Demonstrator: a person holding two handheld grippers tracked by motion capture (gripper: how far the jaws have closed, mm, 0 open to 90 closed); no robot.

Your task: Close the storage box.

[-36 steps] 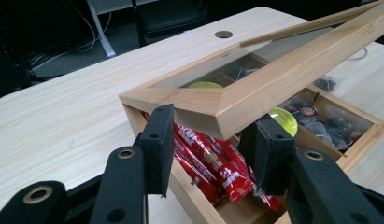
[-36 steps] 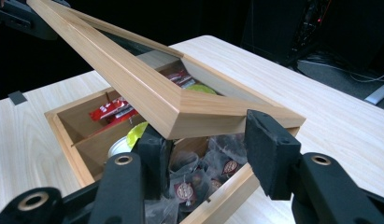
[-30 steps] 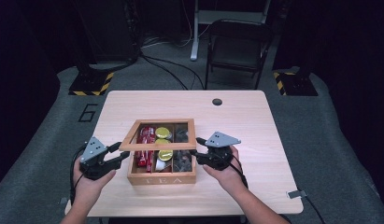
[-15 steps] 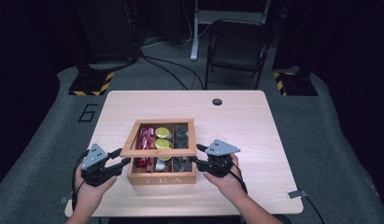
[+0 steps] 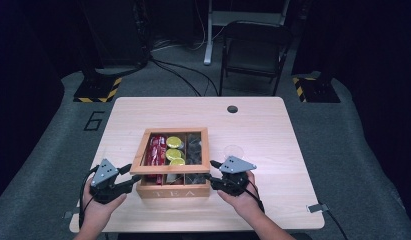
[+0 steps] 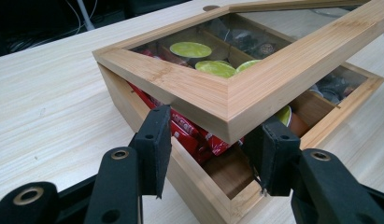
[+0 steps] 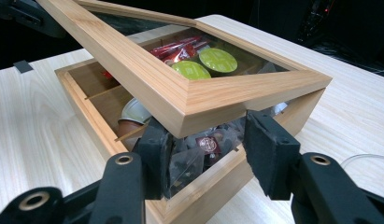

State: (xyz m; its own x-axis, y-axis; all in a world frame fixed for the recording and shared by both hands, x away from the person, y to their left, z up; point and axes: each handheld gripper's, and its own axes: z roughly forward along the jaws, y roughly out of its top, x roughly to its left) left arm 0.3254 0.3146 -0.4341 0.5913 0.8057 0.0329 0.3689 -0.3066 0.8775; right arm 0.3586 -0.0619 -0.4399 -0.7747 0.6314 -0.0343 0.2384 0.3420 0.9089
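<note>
your left gripper [image 5: 135,176] sits at the front left corner of the tea box [image 5: 174,191], which stands near the front middle of the table [image 5: 273,130], and your right gripper [image 5: 209,179] sits at the box's front right corner. the glass-paned lid [image 5: 170,171] is raised at its front edge, tilted above the box. in the left gripper view the lid's corner [image 6: 236,112] hangs between the 2 pads, which stand just beside it with the jaws spread; they have just been opening, and i cannot tell whether either pad touches the wood. in the right gripper view the lid's other front corner [image 7: 194,109] lies over the 2 pads, which sit under it and spread apart; whether they press it i cannot tell. under the glass you can see green capsules [image 5: 174,142], red packets [image 5: 156,152] and dark sachets [image 5: 195,145], each in its own compartment. a clear round disc [image 5: 233,150] lies on the table just beyond your right gripper.
</note>
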